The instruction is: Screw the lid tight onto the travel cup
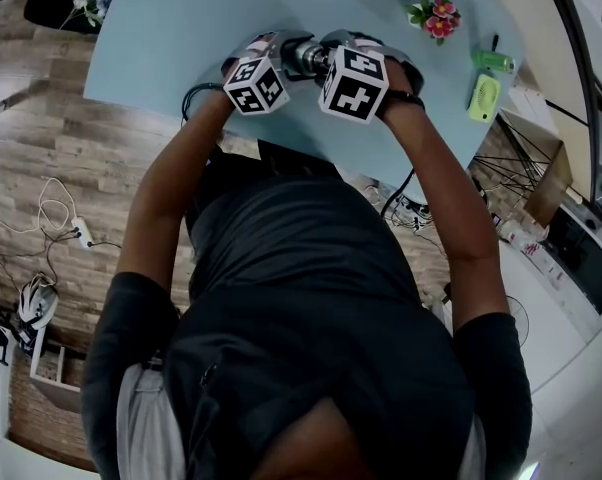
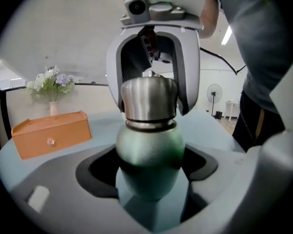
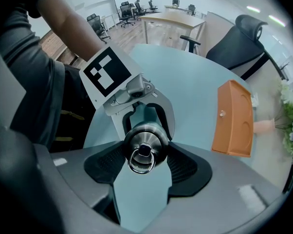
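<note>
Left gripper (image 2: 151,189): jaws closed narrow on the green body of the travel cup (image 2: 150,150), pads pressed against both sides of the lower half. Right gripper (image 3: 144,168): jaws closed on the steel lid (image 3: 143,145), one ribbed pad on each flank. The lid's wire ring faces this gripper's camera.

The two grippers meet nose to nose. The cup lies roughly level between them, held in the air over the near part of the table (image 1: 161,38).

Cup: lid sits on the cup mouth, a thin dark band showing at the join. Cannot tell if it is fully seated. Inside of cup not visible.

Other containers:
- Orange box (image 2: 51,133), small clear knob on its front, standing on the table well beyond the cup. Contents not visible.
- Small vase (image 2: 53,108) behind the box, holding pale flowers (image 2: 51,82).
- Pink flowers (image 1: 436,16) on the far right of the table in the head view. Their pot is too small to make out.
- Two green items (image 1: 484,96) near the right table edge, kind unclear.

Edges and room: the table's near edge curves just below the grippers, the person's torso close against it. Bare pale-blue top lies to the left of the grippers and between them and the box. Wood floor (image 1: 41,158) with loose cables below the left edge.
</note>
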Motion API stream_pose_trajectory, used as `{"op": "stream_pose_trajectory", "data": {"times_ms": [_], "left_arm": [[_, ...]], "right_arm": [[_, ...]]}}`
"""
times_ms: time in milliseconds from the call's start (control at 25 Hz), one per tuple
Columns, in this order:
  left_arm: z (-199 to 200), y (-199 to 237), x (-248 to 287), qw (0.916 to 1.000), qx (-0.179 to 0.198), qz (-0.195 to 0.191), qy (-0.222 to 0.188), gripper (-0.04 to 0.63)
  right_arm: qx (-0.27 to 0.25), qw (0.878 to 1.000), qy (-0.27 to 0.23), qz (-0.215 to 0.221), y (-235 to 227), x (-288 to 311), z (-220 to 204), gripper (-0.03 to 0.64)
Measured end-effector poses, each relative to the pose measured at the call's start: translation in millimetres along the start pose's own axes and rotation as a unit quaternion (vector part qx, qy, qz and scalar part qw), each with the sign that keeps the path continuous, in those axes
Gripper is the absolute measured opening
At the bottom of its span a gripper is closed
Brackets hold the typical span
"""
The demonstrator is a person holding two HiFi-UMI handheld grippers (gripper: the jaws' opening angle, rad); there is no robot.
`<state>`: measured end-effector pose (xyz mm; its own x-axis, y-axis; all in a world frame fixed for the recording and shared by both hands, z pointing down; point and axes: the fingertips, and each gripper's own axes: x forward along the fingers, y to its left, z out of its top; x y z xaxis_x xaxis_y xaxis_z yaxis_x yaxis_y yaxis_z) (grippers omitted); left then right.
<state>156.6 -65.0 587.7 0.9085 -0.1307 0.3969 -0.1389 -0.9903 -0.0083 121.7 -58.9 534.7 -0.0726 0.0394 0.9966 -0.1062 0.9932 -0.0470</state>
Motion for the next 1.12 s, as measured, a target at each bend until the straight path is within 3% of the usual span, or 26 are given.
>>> {"op": "stream_pose_trajectory", "data": {"times_ms": [120, 240, 360, 440, 640, 760, 880, 960, 1040, 1120], "left_arm": [[0.5, 0.1, -0.1, 1.0000, -0.001, 0.000, 0.000, 0.425], [0.7, 0.2, 0.6, 1.0000, -0.001, -0.001, 0.000, 0.425], [0.8, -0.3, 0.4, 1.0000, -0.001, -0.001, 0.000, 0.425], [0.6, -0.4, -0.2, 1.0000, -0.001, -0.001, 0.001, 0.426], [0.5, -0.6, 0.7, 1.0000, -0.001, -0.002, 0.001, 0.425], [0.6, -0.4, 0.6, 1.0000, -0.002, -0.001, 0.000, 0.426], [0.4, -0.5, 0.2, 1.0000, -0.002, 0.000, -0.001, 0.425], [0.1, -0.6, 0.2, 1.0000, -0.002, 0.001, -0.001, 0.425], [-0.2, -0.1, 0.2, 1.0000, -0.002, 0.003, 0.000, 0.425], [-0.3, 0.0, -0.7, 1.0000, -0.001, 0.005, 0.000, 0.425]], "right_arm": [[-0.026, 0.999, -0.017, -0.023, -1.2, -8.1, 3.0, 0.268], [-0.102, 0.993, -0.034, -0.054, -0.3, -19.0, 6.2, 0.272], [-0.213, 0.975, -0.033, -0.057, 9.5, -23.0, 6.8, 0.272], [-0.260, 0.963, -0.030, -0.059, 11.0, -22.9, 7.9, 0.272], [-0.301, 0.952, -0.031, -0.052, 6.4, -20.1, 9.9, 0.254], [-0.256, 0.965, -0.050, -0.035, 6.4, -19.4, 10.3, 0.235], [-0.166, 0.982, -0.084, -0.035, 3.9, -20.2, 10.4, 0.235], [-0.087, 0.988, -0.112, -0.059, 1.7, -20.8, 10.5, 0.233], [0.028, 0.984, -0.147, -0.100, -2.0, -22.2, 10.4, 0.232], [0.151, 0.960, -0.175, -0.157, -5.3, -24.4, 10.9, 0.232]]}}
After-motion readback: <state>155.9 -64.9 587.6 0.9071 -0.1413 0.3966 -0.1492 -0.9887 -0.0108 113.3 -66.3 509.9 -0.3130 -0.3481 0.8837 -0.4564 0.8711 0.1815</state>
